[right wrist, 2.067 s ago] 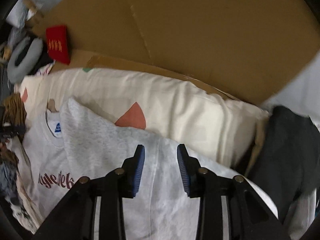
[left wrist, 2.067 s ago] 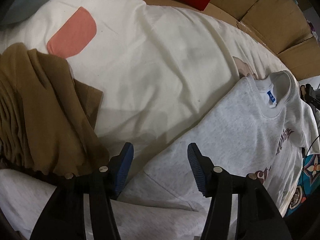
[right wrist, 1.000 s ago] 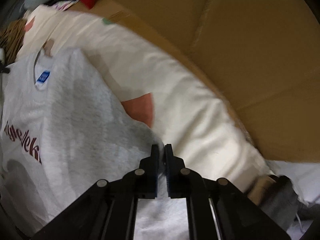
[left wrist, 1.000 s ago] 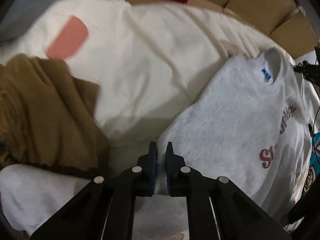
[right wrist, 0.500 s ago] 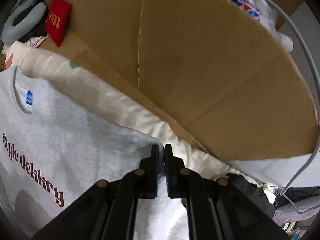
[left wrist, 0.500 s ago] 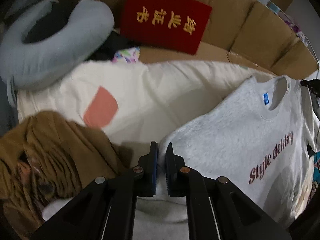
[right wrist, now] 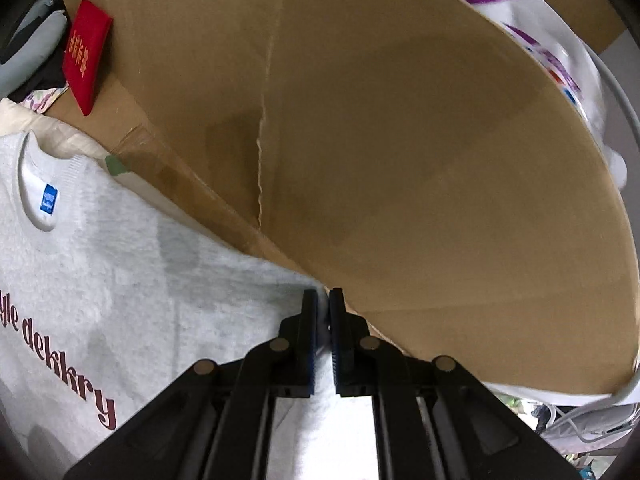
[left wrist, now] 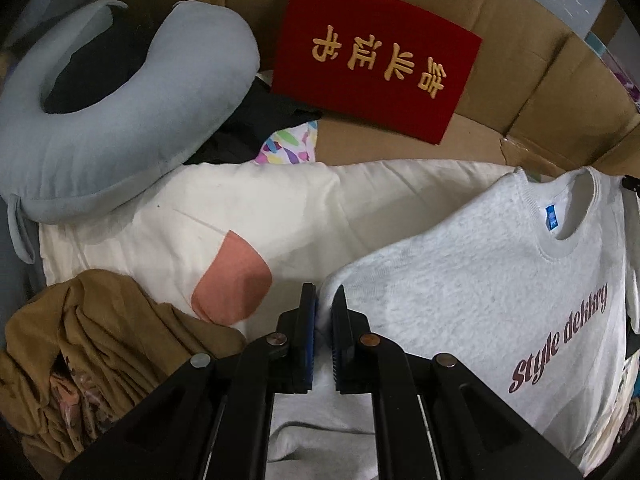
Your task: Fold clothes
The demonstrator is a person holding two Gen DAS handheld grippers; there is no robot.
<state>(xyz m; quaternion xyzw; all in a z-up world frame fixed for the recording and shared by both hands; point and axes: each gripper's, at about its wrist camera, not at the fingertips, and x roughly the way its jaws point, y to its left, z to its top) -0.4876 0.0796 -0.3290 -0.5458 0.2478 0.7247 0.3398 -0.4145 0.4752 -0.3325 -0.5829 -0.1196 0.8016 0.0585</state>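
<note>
Both clamped now: left claw (left wrist: pixel 324 300) and right claw (right wrist: pixel 323 300) pinching opposite corners of light-grey printed sweatshirt (left wrist: pixel 472 280), lifted off cream bedding (left wrist: pixel 280 208), ready to fold.

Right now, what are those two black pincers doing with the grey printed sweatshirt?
Left gripper and right gripper both shut on the light grey sweatshirt. Front spread between them. Brown crumpled garment close beside the left one.
</note>
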